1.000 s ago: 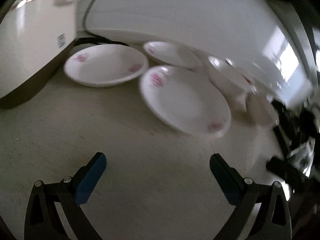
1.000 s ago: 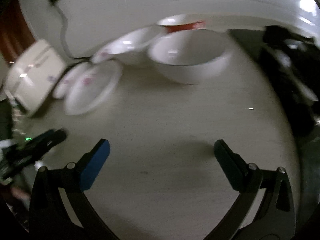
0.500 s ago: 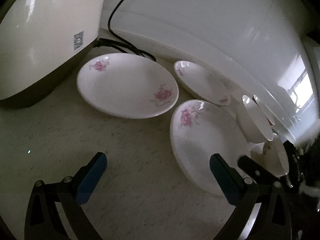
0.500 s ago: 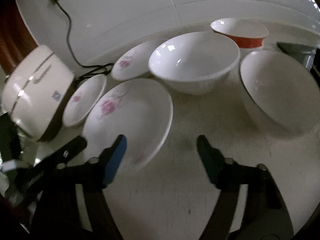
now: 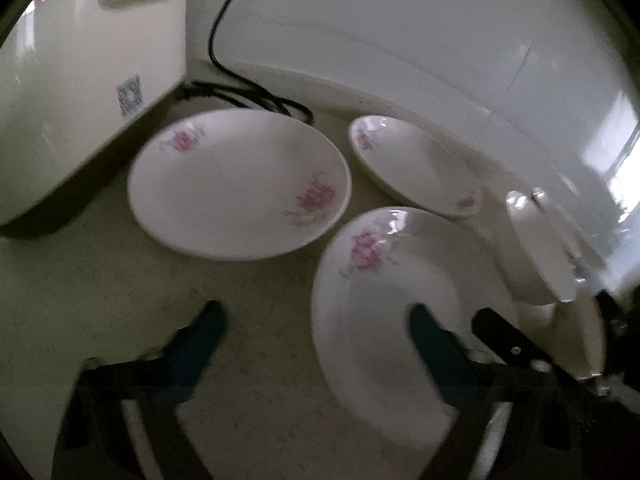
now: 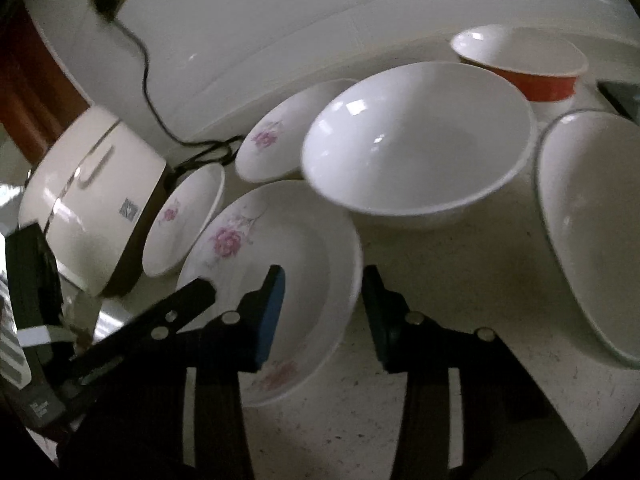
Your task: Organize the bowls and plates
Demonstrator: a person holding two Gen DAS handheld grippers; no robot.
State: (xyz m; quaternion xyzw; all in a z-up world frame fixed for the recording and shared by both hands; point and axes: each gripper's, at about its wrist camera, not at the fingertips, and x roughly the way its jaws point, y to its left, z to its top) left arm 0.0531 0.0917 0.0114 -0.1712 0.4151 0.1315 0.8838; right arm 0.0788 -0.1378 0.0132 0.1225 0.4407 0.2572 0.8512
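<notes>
While both grippers close in on the same flowered plate, nothing's clamped yet.

Right gripper point(image 6: 322, 300): jaws closing, roughly a third open, straddling the near-right rim of the front plate point(image 6: 304, 248). Blue pad sits over the plate's inside, the other finger outside the rim on the bench point(image 6: 460, 280). Pads not visibly pressing on the rim, so no grip.

Left gripper point(image 5: 316, 328): jaws closing, still wide. Its right finger is over the front plate's inside, left finger over bare bench; the plate's left rim is between them, not pinched. Motion blur on both fingers.

Layout:
- front plate lies flat on the bench, nearest both grippers
- 2nd flowered plate point(image 5: 240, 184) behind-left, just beside the rice cooker point(image 5: 80, 80)
- 3rd flowered plate point(image 5: 416, 164) back by the wall, near the big white bowl point(image 6: 420, 140)
- another white bowl point(image 6: 592, 224) far right, dark rim line
- red-sided bowl point(image 6: 524, 64) at the back against the wall
- black power cord point(image 5: 248, 88) runs from the cooker up the wall

All dishes upright, none stacked.
</notes>
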